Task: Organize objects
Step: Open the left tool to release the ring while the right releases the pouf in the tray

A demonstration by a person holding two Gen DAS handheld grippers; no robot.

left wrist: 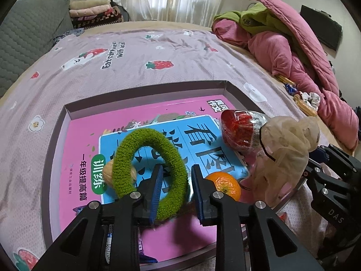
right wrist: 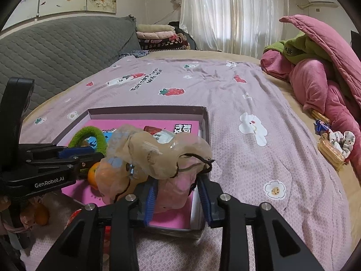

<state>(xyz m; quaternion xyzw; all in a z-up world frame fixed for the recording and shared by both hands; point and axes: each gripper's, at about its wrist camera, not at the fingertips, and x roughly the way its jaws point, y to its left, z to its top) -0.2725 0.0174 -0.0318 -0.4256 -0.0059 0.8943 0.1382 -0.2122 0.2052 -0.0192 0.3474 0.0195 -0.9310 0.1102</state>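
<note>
The pink workbook [left wrist: 74, 149] in the box carries Chinese print: "训练" on a green badge and "一年级提高篇" beside it. The left gripper [right wrist: 52, 178] body reads "GenRobot.AI"; the right gripper [left wrist: 334, 213] body reads "DAS". The bedsheet [left wrist: 117, 56] lettering begins "Eat straw", the rest illegible.

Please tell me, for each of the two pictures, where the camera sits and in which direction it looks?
Left wrist view: sits on the left hand-held gripper, looks down into the box; a green ring stands between its fingers; the right hand-held gripper shows at right.
Right wrist view: sits on the right hand-held gripper, looks down across the bed; a mesh bag lies between its fingers; the left hand-held gripper shows at left.
Shared: box, ring, bag, orange.
</note>
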